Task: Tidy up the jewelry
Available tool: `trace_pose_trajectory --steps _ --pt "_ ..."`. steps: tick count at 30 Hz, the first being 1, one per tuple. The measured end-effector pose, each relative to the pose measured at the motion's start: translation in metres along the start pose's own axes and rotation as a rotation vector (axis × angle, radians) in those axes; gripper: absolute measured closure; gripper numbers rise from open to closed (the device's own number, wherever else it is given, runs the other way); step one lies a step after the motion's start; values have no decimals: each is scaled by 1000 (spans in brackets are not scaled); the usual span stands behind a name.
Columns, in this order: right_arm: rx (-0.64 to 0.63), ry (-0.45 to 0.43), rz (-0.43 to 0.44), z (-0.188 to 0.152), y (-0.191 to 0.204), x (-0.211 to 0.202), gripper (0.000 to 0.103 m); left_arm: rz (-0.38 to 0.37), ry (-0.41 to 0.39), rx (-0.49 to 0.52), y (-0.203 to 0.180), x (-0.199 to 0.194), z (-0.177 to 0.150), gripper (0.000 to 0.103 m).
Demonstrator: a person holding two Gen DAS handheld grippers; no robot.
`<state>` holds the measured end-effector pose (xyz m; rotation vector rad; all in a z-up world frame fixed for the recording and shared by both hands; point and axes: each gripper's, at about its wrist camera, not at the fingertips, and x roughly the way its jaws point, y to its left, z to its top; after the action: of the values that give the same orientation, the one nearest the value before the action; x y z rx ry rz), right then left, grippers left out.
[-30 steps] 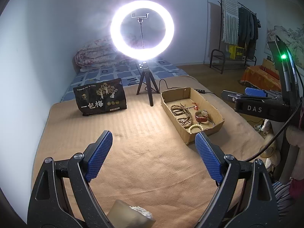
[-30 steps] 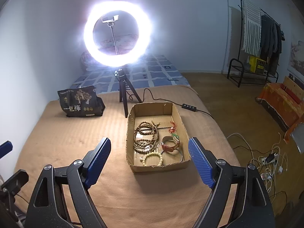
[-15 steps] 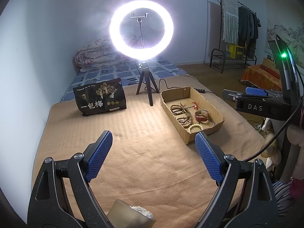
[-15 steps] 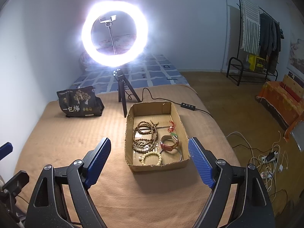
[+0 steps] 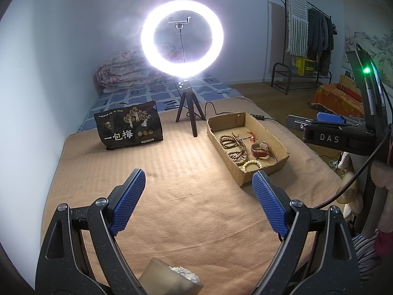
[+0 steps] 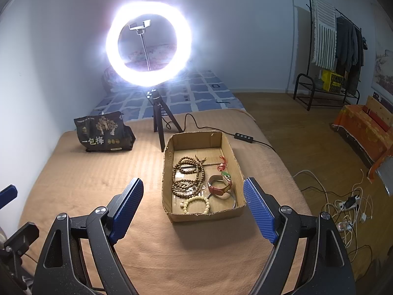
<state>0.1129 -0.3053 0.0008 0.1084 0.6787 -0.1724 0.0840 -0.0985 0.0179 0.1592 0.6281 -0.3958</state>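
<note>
Both the left gripper point(image 5: 198, 191) and right gripper point(image 6: 194, 200) are hovering with fingers spread apart, gripping nothing. The cardboard box point(image 6: 169, 211) of bracelets is sitting near the blanket's point(image 6: 86, 184) right edge.

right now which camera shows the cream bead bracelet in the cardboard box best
The right wrist view: the cream bead bracelet lies whole, seen from above near the cardboard box front wall. The left wrist view shows it smaller, side-on.
</note>
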Motion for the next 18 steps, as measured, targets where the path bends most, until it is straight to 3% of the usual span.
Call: trace_pose_trajectory --steps 18 --pt "0 1 0 -1 1 -1 20 16 9 -13 -1 1 -2 12"
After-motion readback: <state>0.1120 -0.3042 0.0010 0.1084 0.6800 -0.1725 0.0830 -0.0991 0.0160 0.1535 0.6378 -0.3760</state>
